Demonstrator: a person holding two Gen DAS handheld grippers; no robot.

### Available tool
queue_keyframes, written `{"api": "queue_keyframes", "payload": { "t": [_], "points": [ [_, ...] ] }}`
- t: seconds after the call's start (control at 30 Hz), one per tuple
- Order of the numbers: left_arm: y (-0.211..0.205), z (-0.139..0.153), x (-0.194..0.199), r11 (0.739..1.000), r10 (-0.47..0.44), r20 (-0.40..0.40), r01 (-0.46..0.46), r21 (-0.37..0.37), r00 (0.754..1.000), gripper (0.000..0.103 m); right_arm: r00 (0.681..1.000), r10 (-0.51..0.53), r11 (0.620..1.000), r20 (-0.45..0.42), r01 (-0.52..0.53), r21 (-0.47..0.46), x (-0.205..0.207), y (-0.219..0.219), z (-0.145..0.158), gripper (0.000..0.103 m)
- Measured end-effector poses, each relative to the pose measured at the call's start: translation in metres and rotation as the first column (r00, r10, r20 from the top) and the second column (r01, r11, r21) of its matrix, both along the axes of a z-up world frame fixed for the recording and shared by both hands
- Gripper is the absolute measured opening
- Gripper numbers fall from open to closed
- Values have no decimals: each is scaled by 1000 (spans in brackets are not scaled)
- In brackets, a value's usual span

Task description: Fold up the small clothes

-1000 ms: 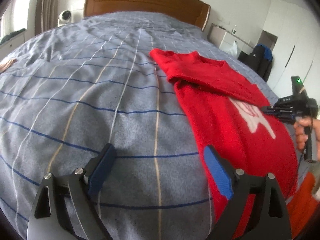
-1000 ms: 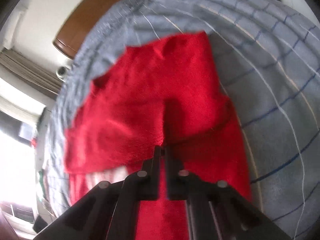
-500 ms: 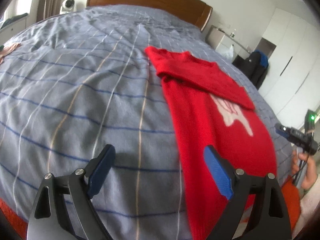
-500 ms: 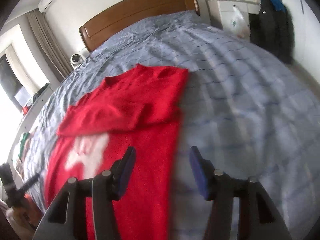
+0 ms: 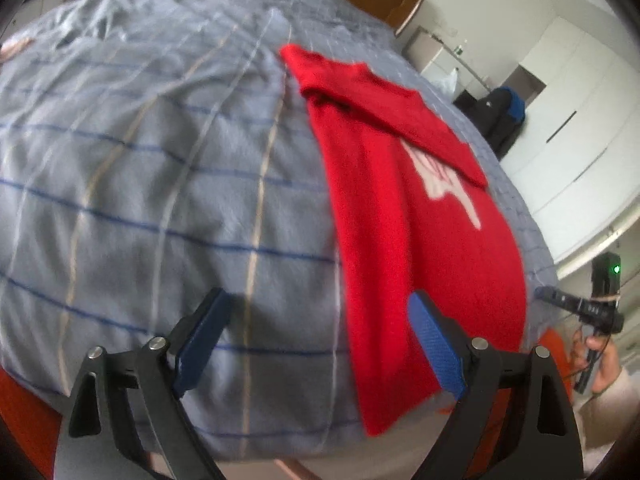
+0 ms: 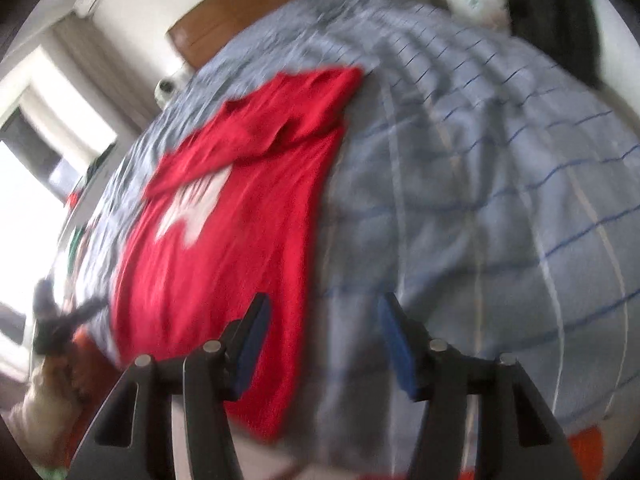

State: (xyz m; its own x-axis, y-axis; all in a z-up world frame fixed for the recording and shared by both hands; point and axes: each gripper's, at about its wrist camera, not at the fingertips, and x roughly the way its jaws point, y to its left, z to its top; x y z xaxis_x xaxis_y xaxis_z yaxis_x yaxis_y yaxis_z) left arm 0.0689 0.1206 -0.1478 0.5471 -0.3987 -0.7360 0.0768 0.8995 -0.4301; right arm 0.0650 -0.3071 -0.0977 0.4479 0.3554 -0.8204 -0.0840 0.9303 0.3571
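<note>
Jaws of the left gripper [image 5: 320,344] stand wide, nothing between the blue pads, only bedcover and the sweater's edge beneath. Jaws of the right gripper [image 6: 324,344] stand about half apart and have just been opening; nothing is pinched, the pads hang clear over the sweater's side edge and the cover.

The red knitted sweater with a white chest motif [image 5: 408,216] lies flat on the grey bedcover with blue and cream check lines [image 5: 160,184], toward the bed's right half in the left wrist view. One sleeve is folded across the chest, hiding the motif's upper part. The hem hangs over the foot edge of the bed, partly behind the left gripper's right finger. The right wrist view is motion-blurred; the motif's shape is unreadable there.

Long axis runs neck to hem, neck toward the brown wooden headboard [image 6: 248,12], hem toward the cameras.

The hand [image 5: 600,356] holding the right gripper is at the left wrist view's right edge, partly cut off.
</note>
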Motion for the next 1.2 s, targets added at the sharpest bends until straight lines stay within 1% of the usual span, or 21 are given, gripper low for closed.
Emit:
{"api": "queue_keyframes", "payload": {
  "t": [0.13, 0.2, 0.27, 0.33, 0.37, 0.4, 0.43, 0.47, 0.5, 0.53, 0.57, 0.67, 0.77, 0.83, 0.9, 0.93, 1.03, 1.07, 1.1, 1.17, 1.2],
  "points": [
    [-28, -4, -9, 995, -99, -38, 101, 28, 994, 91, 991, 89, 996, -97, -88, 16, -20, 10, -13, 55],
    [-42, -8, -14, 987, -145, -61, 149, 56, 988, 79, 986, 100, 994, -133, -94, 46, -25, 12, -20, 55],
    [-60, -13, -19, 971, -190, -94, 202, 130, 977, 70, 981, 119, 991, -153, -109, 72, -28, 17, -27, 55],
    [-72, -13, -23, 955, -222, -106, 238, 175, 969, 64, 974, 138, 988, -179, -124, 87, -28, 23, -35, 55],
    [-74, -13, -23, 953, -228, -113, 245, 177, 967, 57, 972, 143, 987, -189, -126, 97, -27, 26, -39, 55],
    [-75, -14, -24, 954, -232, -126, 251, 163, 965, 46, 968, 148, 985, -201, -128, 113, -26, 29, -43, 54],
    [-74, -15, -24, 958, -232, -141, 252, 140, 962, 39, 962, 167, 981, -216, -139, 138, -24, 34, -47, 46],
    [-72, -18, -25, 961, -233, -160, 252, 114, 959, 21, 956, 189, 976, -223, -159, 147, -24, 39, -49, 39],
    [-70, -22, -25, 964, -233, -179, 251, 84, 956, 7, 954, 201, 977, -221, -178, 119, -24, 45, -50, 19],
    [-67, -25, -25, 967, -229, -188, 245, 66, 955, 7, 956, 195, 980, -220, -182, 80, -23, 49, -50, 4],
    [-61, -25, -26, 972, -215, -193, 228, 50, 957, 6, 957, 183, 983, -225, -173, 61, -22, 49, -51, 4],
    [-52, -19, -31, 978, -195, -194, 207, 41, 961, 5, 965, 106, 994, -241, -103, 27, -30, 32, -47, 4],
    [-53, -16, -32, 977, -200, -197, 211, 38, 960, 5, 972, 76, 996, -222, -65, 58, -33, 18, -35, 4],
    [-52, -4, -26, 978, -200, -189, 207, 16, 961, 5, 978, 76, 996, -196, -67, 50, -30, 20, -26, 4],
    [-46, 19, -15, 980, -197, -142, 198, -8, 970, 5, 986, 70, 996, -154, -60, 73, -24, 18, -13, 4],
    [-44, 28, -9, 981, -195, -120, 196, -8, 973, 5, 992, 66, 994, -112, -55, 96, -18, 18, -2, 4],
    [-35, 70, 30, 984, -179, -21, 179, -17, 984, 5, 998, 58, 991, 21, -61, 122, 10, 16, 31, 4],
    [-32, 83, 56, 986, -162, 14, 163, -30, 987, 6, 997, 52, 990, 57, -59, 126, 23, 17, 40, 4],
    [-32, 88, 70, 987, -155, 29, 156, -34, 987, 6, 995, 44, 990, 88, -56, 132, 37, 17, 48, 4],
    [-31, 98, 119, 992, -121, 67, 124, -29, 990, 6, 989, 13, 987, 149, -37, 158, 79, 14, 60, 4],
    [-34, 98, 139, 994, -108, 69, 110, -26, 992, 6, 985, -3, 986, 170, -26, 165, 99, 16, 63, 4]
  ]
}}
